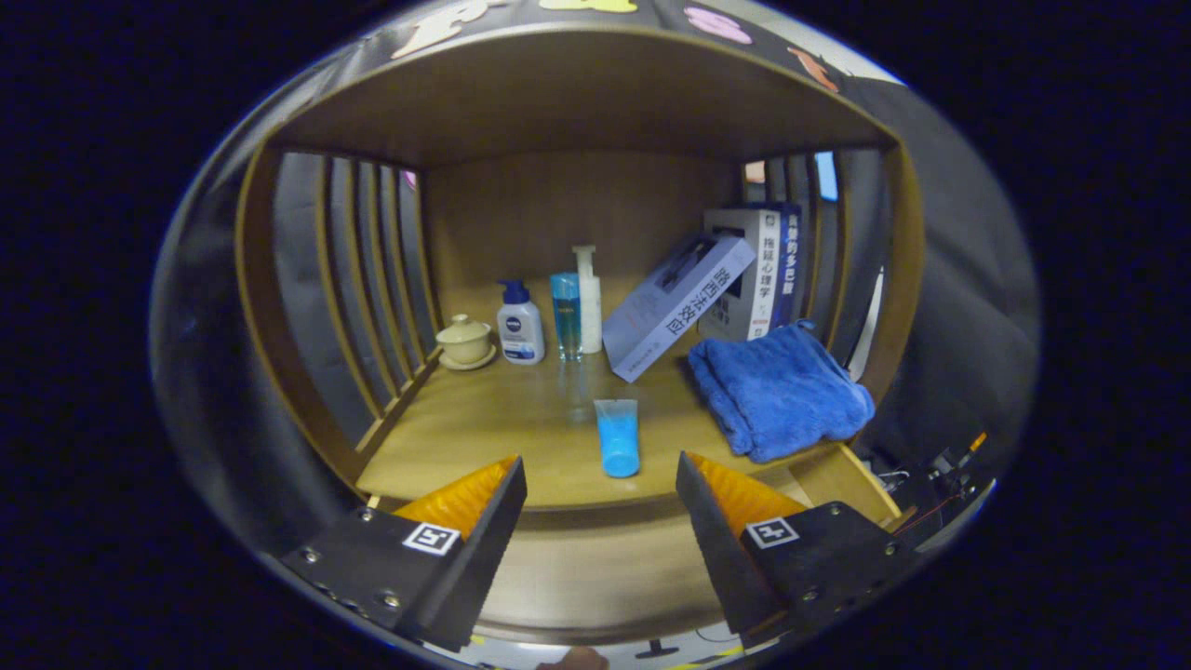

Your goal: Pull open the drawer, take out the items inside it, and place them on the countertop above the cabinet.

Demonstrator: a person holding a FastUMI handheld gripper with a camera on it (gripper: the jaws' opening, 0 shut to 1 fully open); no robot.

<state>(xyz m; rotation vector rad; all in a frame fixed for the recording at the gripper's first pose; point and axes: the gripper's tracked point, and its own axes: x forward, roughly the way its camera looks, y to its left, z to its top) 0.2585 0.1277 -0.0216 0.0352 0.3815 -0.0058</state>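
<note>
Jaws spread wide and empty, my gripper risks nudging the blue tube lying just ahead on the counter, rolling it off the front edge.

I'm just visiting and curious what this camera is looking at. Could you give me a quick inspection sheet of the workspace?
Surface: wooden countertop, inside a slatted wooden cabinet.
Job's things: blue tube lying on the countertop, just ahead of the fingers.
Clutter: lidded cup, pump bottle, blue bottle, white bottle, leaning book, upright books, folded blue towel.
Tool: open, holding nothing.
Cables: some wires beyond the cabinet's side.
Surroundings: black cloth wall.
</note>
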